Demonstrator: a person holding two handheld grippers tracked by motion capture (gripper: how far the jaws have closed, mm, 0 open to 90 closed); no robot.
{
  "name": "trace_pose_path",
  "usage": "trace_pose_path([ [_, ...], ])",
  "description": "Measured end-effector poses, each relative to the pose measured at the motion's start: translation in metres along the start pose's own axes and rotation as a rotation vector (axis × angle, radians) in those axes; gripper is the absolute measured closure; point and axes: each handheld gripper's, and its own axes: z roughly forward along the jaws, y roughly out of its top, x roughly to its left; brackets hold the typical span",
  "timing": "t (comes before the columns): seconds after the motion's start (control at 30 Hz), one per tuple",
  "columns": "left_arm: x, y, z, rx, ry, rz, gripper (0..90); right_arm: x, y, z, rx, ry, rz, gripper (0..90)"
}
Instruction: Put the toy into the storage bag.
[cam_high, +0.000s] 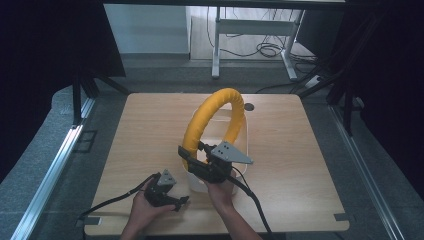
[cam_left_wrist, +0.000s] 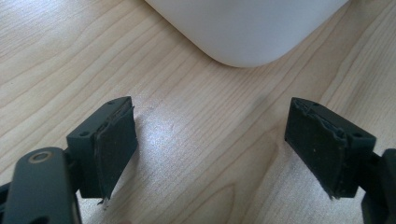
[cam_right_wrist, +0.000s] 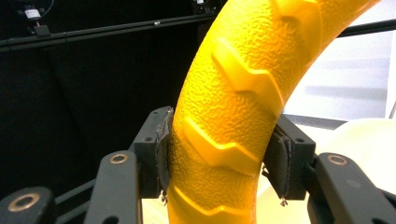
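Observation:
A yellow ring (cam_high: 220, 101) with raised chevron treads stands upright in a white tub (cam_high: 244, 141) at the middle of the wooden table (cam_high: 300, 165). My right gripper (cam_high: 192, 156) is shut on the ring's lower left part. In the right gripper view both pads press the textured ring (cam_right_wrist: 233, 93), and the pale tub (cam_right_wrist: 364, 144) lies behind at the right. My left gripper (cam_high: 178, 202) rests low near the table's front edge, left of the tub. Its jaws stand wide open over bare wood (cam_left_wrist: 210, 144), pointing at the tub's rounded corner (cam_left_wrist: 247, 28).
A small dark round disc (cam_high: 249, 106) sits in the tabletop behind the tub. Black cables trail from both grippers off the front edge. Dark curtains and metal rails flank the table; a desk frame (cam_high: 216, 45) and floor cables lie beyond.

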Motion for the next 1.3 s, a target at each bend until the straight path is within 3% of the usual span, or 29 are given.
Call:
trace_pose_path([
  [0.37, 0.0, 0.0, -0.003, -0.015, 0.005, -0.005, 17.0, -0.002, -0.008, -0.007, 0.055, -0.017, -0.001, 46.3],
  [0.5, 0.0, 0.001, -0.004, -0.018, 0.007, -0.002, 17.0, -0.002, -0.006, -0.011, 0.1, -0.048, -0.036, 43.7],
  [0.67, 0.0, 0.001, -0.004, -0.017, 0.01, -0.004, 17.0, -0.002, -0.004, -0.013, 0.12, -0.042, -0.044, 42.6],
  [0.87, 0.0, 0.001, -0.006, -0.02, 0.016, -0.002, 17.0, -0.006, -0.003, -0.016, 0.138, -0.012, -0.027, 29.3],
  [0.97, -0.001, 0.001, -0.008, -0.028, 0.018, -0.001, 17.0, -0.009, 0.003, -0.026, 0.134, 0.016, -0.034, 25.2],
  [1.07, -0.002, 0.0, -0.01, -0.037, 0.019, -0.004, 16.9, -0.014, 0.009, -0.038, 0.127, 0.011, -0.043, 24.6],
  [1.27, -0.002, 0.0, -0.011, -0.035, 0.025, 0.001, 16.9, -0.029, 0.019, -0.063, 0.099, 0.016, -0.047, 27.9],
  [1.3, -0.002, 0.0, -0.011, -0.035, 0.028, 0.001, 16.9, -0.037, 0.022, -0.074, 0.093, 0.002, -0.064, 30.4],
])
